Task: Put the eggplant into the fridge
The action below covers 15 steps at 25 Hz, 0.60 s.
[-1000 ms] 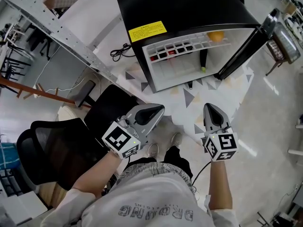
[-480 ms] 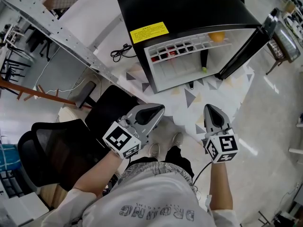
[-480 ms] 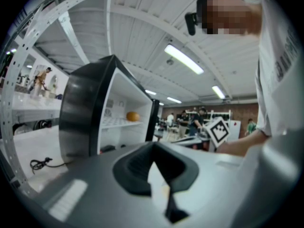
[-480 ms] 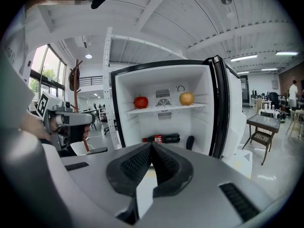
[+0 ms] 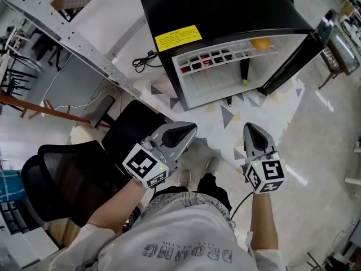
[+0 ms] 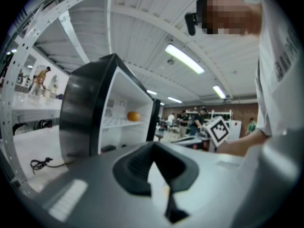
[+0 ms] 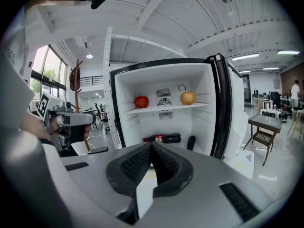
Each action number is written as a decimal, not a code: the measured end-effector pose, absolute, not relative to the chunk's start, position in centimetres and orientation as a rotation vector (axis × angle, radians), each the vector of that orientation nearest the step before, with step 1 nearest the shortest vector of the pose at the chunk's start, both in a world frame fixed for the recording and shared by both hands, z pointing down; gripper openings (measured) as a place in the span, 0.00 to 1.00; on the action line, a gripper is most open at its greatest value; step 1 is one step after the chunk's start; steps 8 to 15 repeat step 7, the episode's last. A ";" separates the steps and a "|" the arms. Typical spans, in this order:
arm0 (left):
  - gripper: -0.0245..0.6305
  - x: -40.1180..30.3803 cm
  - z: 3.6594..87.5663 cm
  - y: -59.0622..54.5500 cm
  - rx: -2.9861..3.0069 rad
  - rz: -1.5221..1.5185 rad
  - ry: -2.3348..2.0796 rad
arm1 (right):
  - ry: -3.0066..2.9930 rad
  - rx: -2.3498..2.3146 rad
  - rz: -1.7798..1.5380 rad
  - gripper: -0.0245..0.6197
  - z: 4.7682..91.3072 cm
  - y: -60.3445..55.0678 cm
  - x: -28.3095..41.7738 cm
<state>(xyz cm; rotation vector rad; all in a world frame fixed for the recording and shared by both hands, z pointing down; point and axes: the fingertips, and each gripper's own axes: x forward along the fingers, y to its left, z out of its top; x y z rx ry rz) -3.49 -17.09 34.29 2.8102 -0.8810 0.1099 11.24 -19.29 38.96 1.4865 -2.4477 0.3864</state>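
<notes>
A small black fridge (image 5: pixel 225 16) stands on the floor ahead with its door (image 5: pixel 293 55) swung open to the right. The dark eggplant (image 5: pixel 242 71), green stem end down, leans upright inside on the fridge floor; in the right gripper view the eggplant (image 7: pixel 191 142) stands at the bottom right of the fridge (image 7: pixel 202 122). My left gripper (image 5: pixel 192 130) and right gripper (image 5: pixel 248 127) hang side by side in front of the fridge, well short of it. Both are shut and hold nothing. The left gripper (image 6: pixel 152 145) and right gripper (image 7: pixel 152 145) show closed pads.
An orange (image 7: pixel 187 98) and a red apple (image 7: pixel 141 101) rest on the fridge shelf, a cola bottle (image 7: pixel 161 138) lies below. A black office chair (image 5: pixel 62 179) stands at my left. A black cable (image 5: pixel 144 62) lies beside the fridge, near a metal rack beam (image 5: pixel 67 38).
</notes>
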 end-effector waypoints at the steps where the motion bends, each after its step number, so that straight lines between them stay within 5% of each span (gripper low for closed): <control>1: 0.05 -3.5 34.3 -17.1 2.810 0.109 -0.881 | -2.447 1.485 0.386 0.04 39.0 -19.4 11.2; 15: 0.05 -3.4 34.3 -17.5 2.806 0.098 -0.882 | -2.445 1.476 0.380 0.04 39.2 -19.7 11.2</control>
